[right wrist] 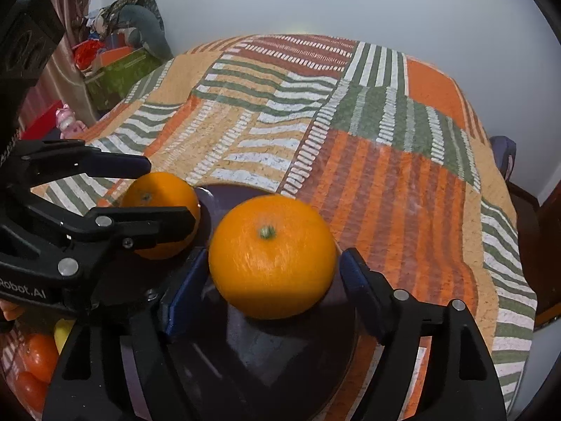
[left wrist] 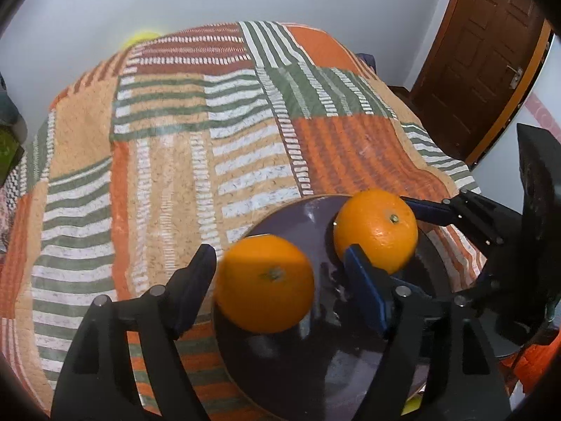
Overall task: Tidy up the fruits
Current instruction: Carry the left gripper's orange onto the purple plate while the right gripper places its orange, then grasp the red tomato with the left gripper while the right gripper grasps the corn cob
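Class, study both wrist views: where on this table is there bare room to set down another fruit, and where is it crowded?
Free: the striped tablecloth beyond the dark plate, toward the wall. Crowded: the plate itself, where two oranges sit, each between the fingers of the left gripper or right gripper.

Two close downward wrist views, shared plate (left wrist: 315, 368)

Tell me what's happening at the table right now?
A person is working two handheld tools over a dark plate on a patchwork tablecloth. The left tool straddles one orange, and the right tool straddles the other orange. Both oranges sit on the plate, with visible gaps between pads and fruit, so they look released rather than gripped.
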The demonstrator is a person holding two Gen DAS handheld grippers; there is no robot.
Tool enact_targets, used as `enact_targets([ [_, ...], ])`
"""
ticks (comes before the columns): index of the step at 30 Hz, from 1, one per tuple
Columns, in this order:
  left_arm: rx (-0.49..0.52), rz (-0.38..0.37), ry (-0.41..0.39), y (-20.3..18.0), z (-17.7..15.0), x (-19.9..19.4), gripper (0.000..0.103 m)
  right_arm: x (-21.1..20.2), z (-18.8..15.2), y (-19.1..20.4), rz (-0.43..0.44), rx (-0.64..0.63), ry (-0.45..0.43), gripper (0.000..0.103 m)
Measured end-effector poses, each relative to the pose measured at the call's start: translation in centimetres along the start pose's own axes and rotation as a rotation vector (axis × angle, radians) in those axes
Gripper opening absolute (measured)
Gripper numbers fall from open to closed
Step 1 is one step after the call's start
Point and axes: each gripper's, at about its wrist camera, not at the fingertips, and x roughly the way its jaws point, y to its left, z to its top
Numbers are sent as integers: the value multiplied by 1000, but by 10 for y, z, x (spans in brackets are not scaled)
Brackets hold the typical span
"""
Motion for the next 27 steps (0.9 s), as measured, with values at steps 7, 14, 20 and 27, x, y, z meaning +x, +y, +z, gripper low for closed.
enact_targets([
  [7, 22, 55, -43, -3, -7, -28, 76, -19, -1, 1, 1, 11, -31, 75],
  [14, 22, 92, -89, -6, -25, -71, 76, -58, -9, 7, -17, 29, -83, 75],
  [20, 0, 101, -100, -9, -46, -104, 76, -96, -19, 22, -55, 17, -129, 75],
  [27, -13, 122, -84, -14, -88, -134, 77, -129, -42, 46, -42, -16, -134, 75],
])
